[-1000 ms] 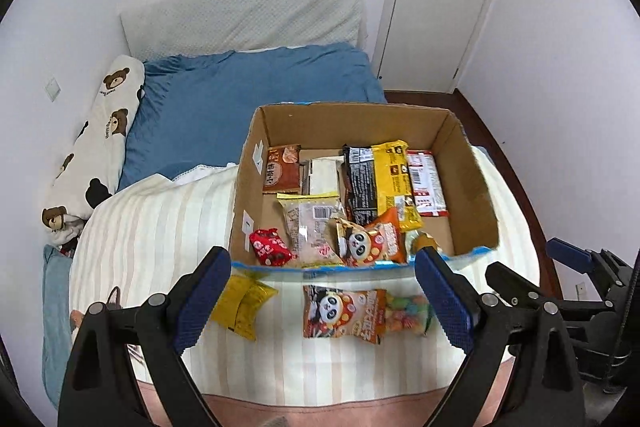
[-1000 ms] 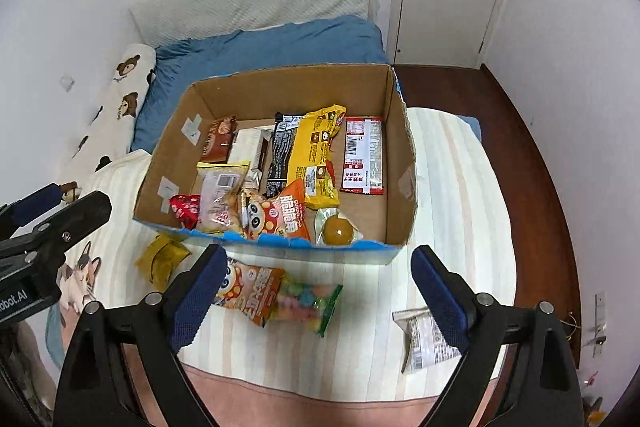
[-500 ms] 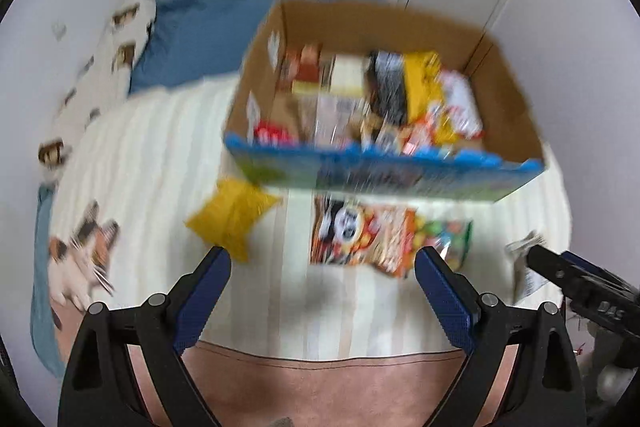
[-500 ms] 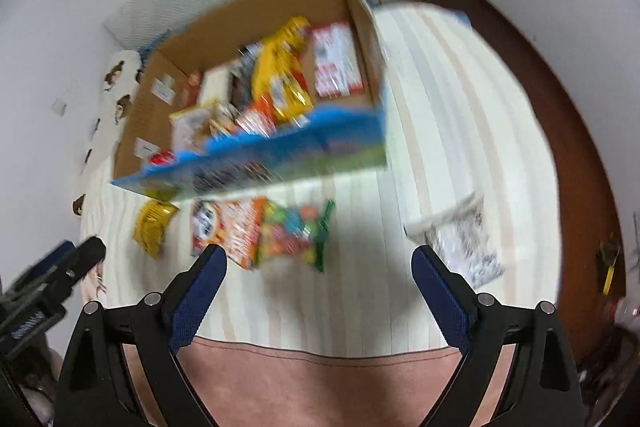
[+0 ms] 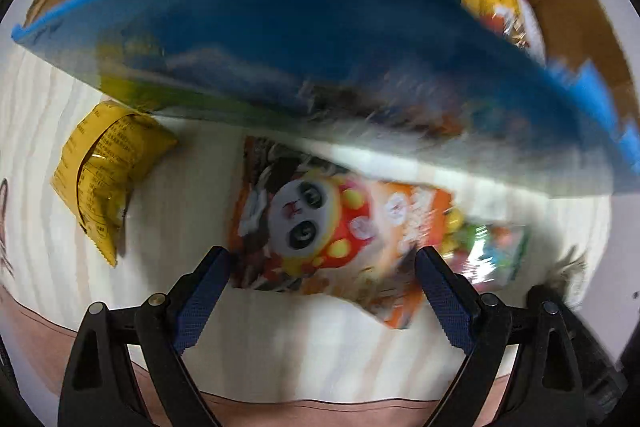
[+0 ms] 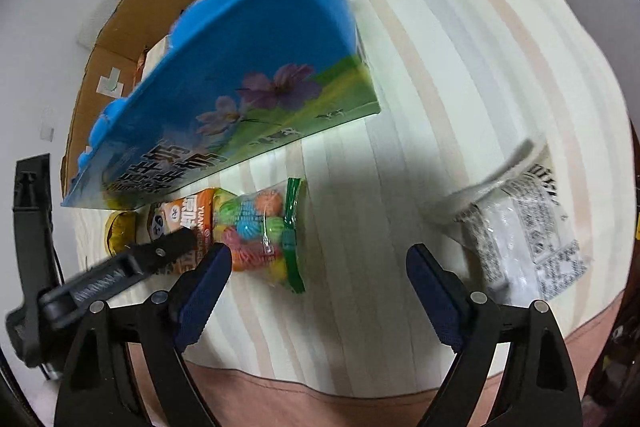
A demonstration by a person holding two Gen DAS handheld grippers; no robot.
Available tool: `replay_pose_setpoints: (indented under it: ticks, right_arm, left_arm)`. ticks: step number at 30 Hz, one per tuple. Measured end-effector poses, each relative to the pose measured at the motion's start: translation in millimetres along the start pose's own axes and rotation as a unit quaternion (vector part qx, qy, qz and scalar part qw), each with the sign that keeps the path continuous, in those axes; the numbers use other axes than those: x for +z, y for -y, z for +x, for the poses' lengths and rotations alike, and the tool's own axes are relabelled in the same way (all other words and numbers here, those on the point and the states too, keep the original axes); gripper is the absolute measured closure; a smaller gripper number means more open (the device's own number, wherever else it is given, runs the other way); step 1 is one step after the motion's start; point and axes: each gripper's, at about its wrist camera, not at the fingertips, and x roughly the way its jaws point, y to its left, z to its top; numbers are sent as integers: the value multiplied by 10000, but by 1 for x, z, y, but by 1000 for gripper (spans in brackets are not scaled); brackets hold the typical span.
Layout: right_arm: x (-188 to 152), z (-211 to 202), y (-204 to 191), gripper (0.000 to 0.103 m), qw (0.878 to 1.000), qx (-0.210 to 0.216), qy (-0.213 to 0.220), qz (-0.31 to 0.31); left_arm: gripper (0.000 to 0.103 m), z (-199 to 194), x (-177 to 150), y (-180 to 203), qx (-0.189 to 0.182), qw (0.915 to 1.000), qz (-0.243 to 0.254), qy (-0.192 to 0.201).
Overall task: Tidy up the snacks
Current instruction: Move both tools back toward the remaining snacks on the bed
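Observation:
An orange panda snack packet lies flat on the striped sheet in front of the cardboard snack box. My left gripper hangs just over the packet, open, with its near edge between the fingers and untouched. A bag of coloured candy balls lies to its right. My right gripper is over the sheet beside that bag; its jaws are closing, with only the bag's end showing inside the left finger. A yellow packet lies at the left, and a clear white packet at the far right.
The box has a blue printed front wall and holds several snack packets. One finger of the left gripper reaches in over the panda packet in the right wrist view. The pink bed edge runs close below the fingers.
Both grippers have dropped from high above the bed to just over the sheet and tilted downward. The box now fills the top of each view, and the loose packets look much larger.

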Motion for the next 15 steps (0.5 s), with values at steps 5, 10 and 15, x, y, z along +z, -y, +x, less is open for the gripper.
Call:
replay_pose_setpoints:
  ticks: [5, 10, 15]
  right_arm:
    - [7, 8, -8, 16, 9998, 97, -14, -149]
    - [20, 24, -20, 16, 9995, 238, -111, -178]
    - [14, 39, -40, 42, 9981, 287, -324, -447]
  left_arm:
    - [9, 8, -32, -40, 156, 9997, 204, 13]
    - [9, -4, -61, -87, 129, 9994, -317, -67]
    - [9, -24, -66, -95, -432, 9947, -932, 92]
